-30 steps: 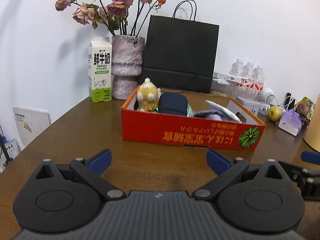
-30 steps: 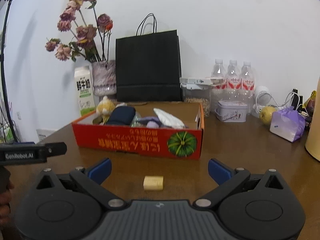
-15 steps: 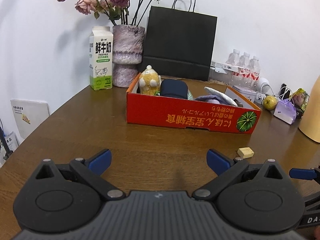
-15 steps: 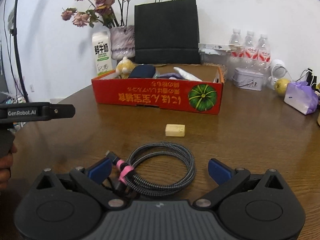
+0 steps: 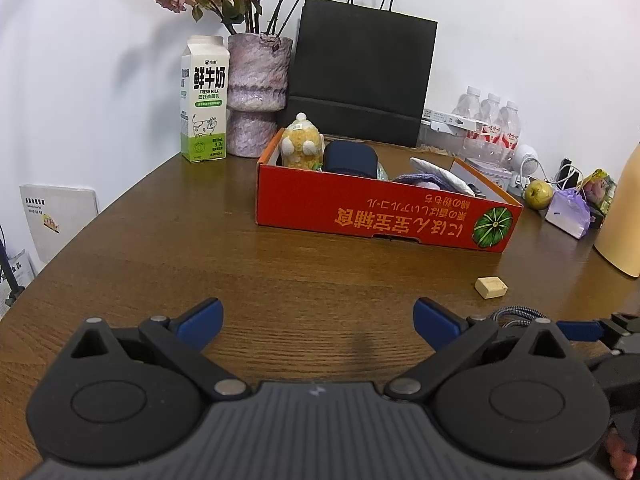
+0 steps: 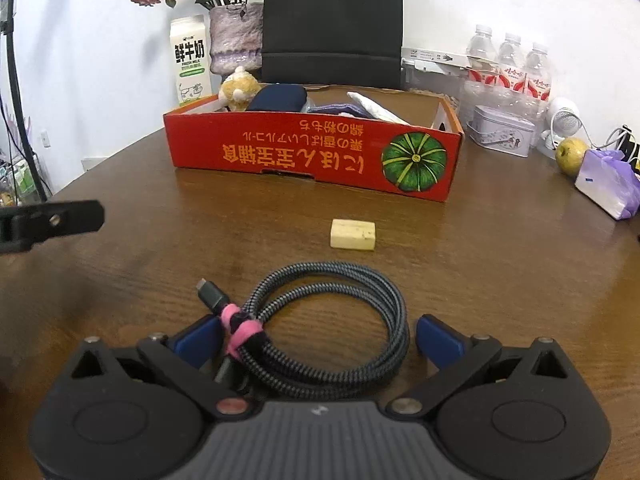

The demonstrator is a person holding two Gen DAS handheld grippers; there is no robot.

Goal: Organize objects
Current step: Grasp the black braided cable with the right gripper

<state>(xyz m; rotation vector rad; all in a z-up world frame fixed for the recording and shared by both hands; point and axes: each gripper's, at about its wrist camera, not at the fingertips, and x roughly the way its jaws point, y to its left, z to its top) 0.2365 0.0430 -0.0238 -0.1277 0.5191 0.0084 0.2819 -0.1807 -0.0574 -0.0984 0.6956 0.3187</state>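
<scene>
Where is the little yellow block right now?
The little yellow block lies on the wooden table in the right wrist view, between the red box behind it and the coiled cable in front.

The milk carton [image 5: 205,98] at far left reads "鲜牛奶" and "FRESH MILK", with "3.3" lower down. The red box [image 5: 384,210] carries upside-down orange Japanese lettering beside a green pumpkin picture [image 6: 414,161]. Bottle labels are too small to read.

Braided cable [image 6: 332,320], glossy wood table [image 6: 480,280]
</scene>
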